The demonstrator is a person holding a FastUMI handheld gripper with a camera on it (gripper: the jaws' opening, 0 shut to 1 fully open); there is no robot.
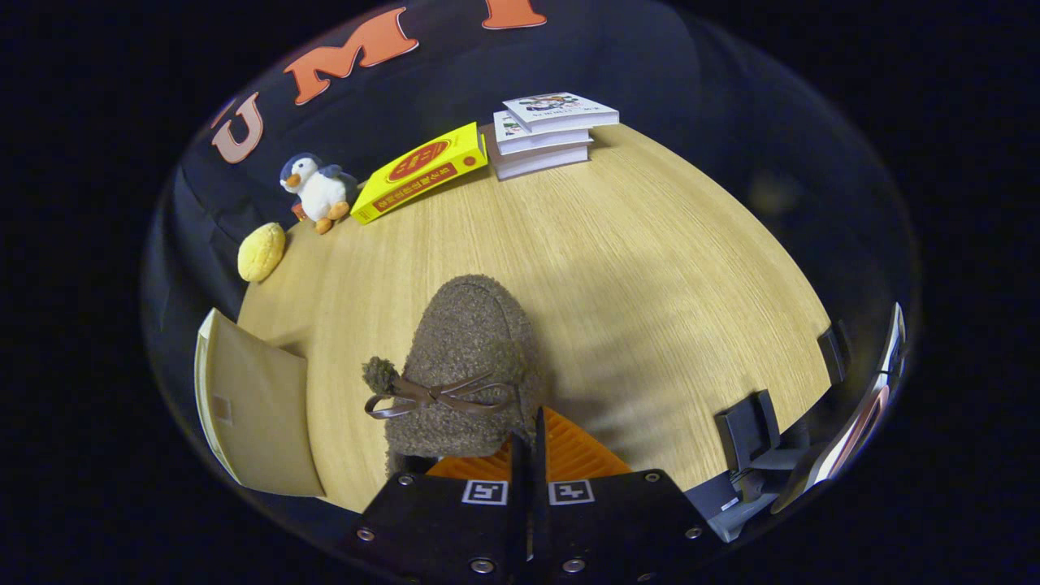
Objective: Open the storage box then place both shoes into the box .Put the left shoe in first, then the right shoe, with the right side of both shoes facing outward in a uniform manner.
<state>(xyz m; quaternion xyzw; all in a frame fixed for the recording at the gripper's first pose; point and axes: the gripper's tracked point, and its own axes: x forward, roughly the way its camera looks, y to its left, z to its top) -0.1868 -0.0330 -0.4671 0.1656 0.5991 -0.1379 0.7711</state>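
Wooden counter [634,268] carries a fuzzy brown shoe [467,366], which sits just ahead of the hand-held gripper [528,443]; its fingers are pressed together, seemingly pinching the shoe's rear rim. I judge the shoe light and soft, so that collar is the firmest place to hold.

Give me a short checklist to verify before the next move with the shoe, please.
1. Grip: gripper fingers are together at the heel rim of the shoe; a firm hold on the rim: cannot tell.
2. Shoe lifted off the table: cannot tell.
3. Which shoe it is, left or right: cannot tell.
4. Box beside the shoe, open or not: cannot tell.
5. Path toward the box free: ok, bare table between them.
6. Penguin and books far beyond the shoe: ok.
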